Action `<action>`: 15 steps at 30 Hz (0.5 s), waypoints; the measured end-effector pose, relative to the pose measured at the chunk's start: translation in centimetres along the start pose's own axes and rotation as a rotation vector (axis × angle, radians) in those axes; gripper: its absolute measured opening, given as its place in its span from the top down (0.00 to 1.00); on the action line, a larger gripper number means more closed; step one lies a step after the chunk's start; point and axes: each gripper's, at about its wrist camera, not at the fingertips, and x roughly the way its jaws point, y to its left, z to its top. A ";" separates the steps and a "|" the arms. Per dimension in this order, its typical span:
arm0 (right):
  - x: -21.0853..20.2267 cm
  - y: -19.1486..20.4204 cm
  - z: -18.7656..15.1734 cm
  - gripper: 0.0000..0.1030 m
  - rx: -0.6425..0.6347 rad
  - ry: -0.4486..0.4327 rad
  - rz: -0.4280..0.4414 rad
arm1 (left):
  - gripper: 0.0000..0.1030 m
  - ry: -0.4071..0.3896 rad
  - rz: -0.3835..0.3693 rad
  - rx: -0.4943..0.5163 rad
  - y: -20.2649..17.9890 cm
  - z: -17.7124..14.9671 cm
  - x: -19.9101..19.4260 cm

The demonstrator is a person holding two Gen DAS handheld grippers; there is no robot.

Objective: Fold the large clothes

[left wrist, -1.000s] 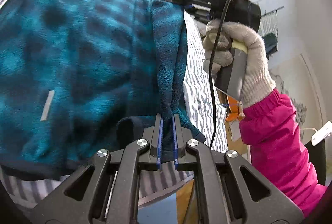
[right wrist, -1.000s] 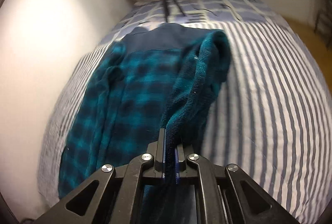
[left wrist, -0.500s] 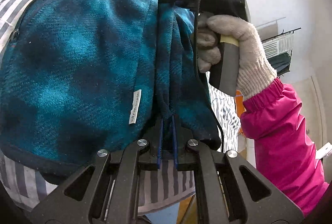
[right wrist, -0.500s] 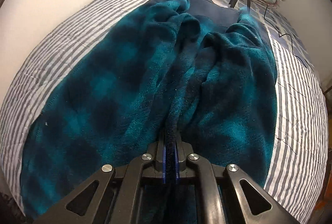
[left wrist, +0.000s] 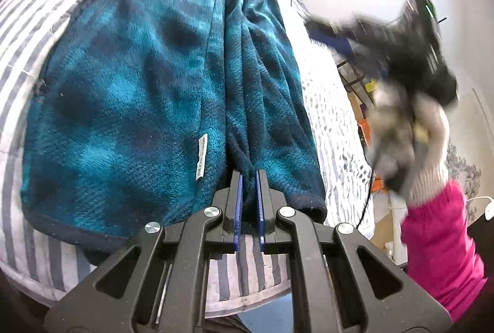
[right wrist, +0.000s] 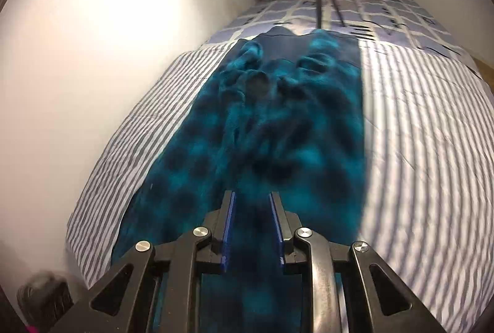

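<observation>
While left hand-held gripper (left wrist: 248,178) pinches fleece jacket (left wrist: 123,92) lengthwise along striped bed (right wrist: 416,147), right hand-held gripper (right wrist: 251,203) released

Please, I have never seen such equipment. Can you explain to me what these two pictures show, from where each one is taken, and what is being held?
There is no robot here. A person holds one hand-held clamp tool in each hand, and each tool has a small camera that looks forward along its two fingers.

In the left tool's picture, the left gripper is shut on the teal and dark-blue checked fleece garment, pinching a fold near its hem. At the right, blurred, is the person's gloved right hand with a pink sleeve.

In the right tool's picture, the right gripper is open and holds nothing. The same garment lies below it on the grey and white striped bed cover.
</observation>
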 end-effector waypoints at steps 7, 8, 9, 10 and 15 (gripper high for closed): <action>-2.6 0.7 -8.4 0.77 0.018 0.024 0.067 | 0.97 -0.009 0.056 0.037 -0.1 0.0 -0.8; -2.4 1.1 -9.4 0.77 0.027 0.025 0.093 | 0.97 -0.007 0.068 0.039 0.3 -0.1 -0.8; -1.8 1.6 -10.2 0.77 0.035 0.037 0.121 | 0.97 -0.003 0.074 0.036 0.6 -0.4 -0.6; -1.2 2.2 -11.0 0.77 0.035 0.059 0.137 | 0.97 -0.006 0.074 0.027 0.7 -0.6 -0.7; -0.1 4.6 -12.4 0.69 -0.004 0.094 0.146 | 0.97 -0.047 0.074 0.045 0.4 -1.0 -3.8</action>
